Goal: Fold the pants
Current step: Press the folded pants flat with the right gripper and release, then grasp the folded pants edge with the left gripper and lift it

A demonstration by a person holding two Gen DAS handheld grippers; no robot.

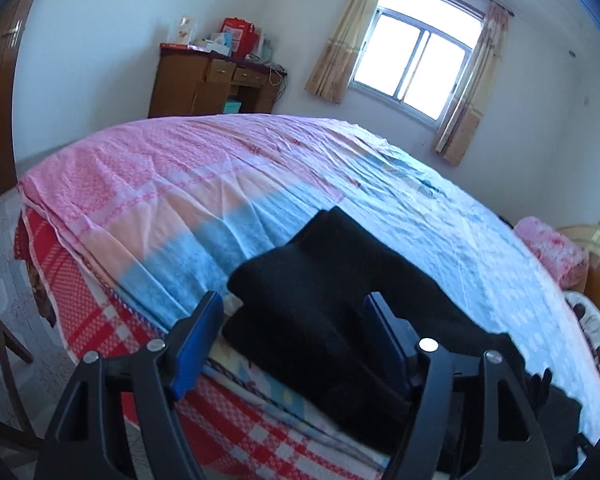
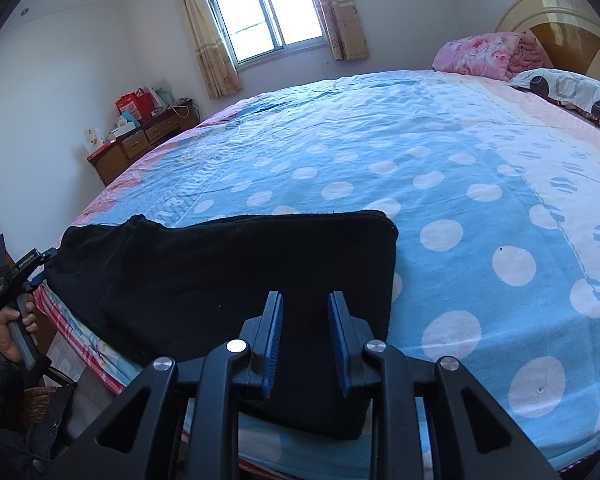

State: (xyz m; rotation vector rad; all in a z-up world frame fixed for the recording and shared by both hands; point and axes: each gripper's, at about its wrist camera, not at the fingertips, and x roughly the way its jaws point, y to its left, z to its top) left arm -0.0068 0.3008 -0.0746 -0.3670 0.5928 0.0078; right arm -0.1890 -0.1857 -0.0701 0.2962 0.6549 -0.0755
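A: Where do we stand with the pants?

B: They lie near the bed's front edge, black and already doubled into a thick slab, a smaller layer stacked on a wider one. In the right wrist view they fill the lower left, from about 9 o'clock round to 6 o'clock.

A: And our tools?

B: The right tool hovers over the near corner of the stack, its blue pads parted with a narrow gap and nothing between them. The left tool is spread wide; the cloth's end bulges up between its fingers, yet we cannot see either pad pressing it, so we call it apart, not clamped.

A: So which step are we in?

B: We judge the folding is nearly done. What remains is probably one last fold, or simply squaring the pile.

A: What would the next move ask of us?

B: If we fold again, both tools need to pinch the same short end, catching every layer, then carry it level across towards 3 o'clock. The fabric looks thick and soft, so a shallow bite may take only the top layer.

A: Any risk?

B: The stack sits close to the mattress edge at 6 o'clock; a tug our way could drag it off.
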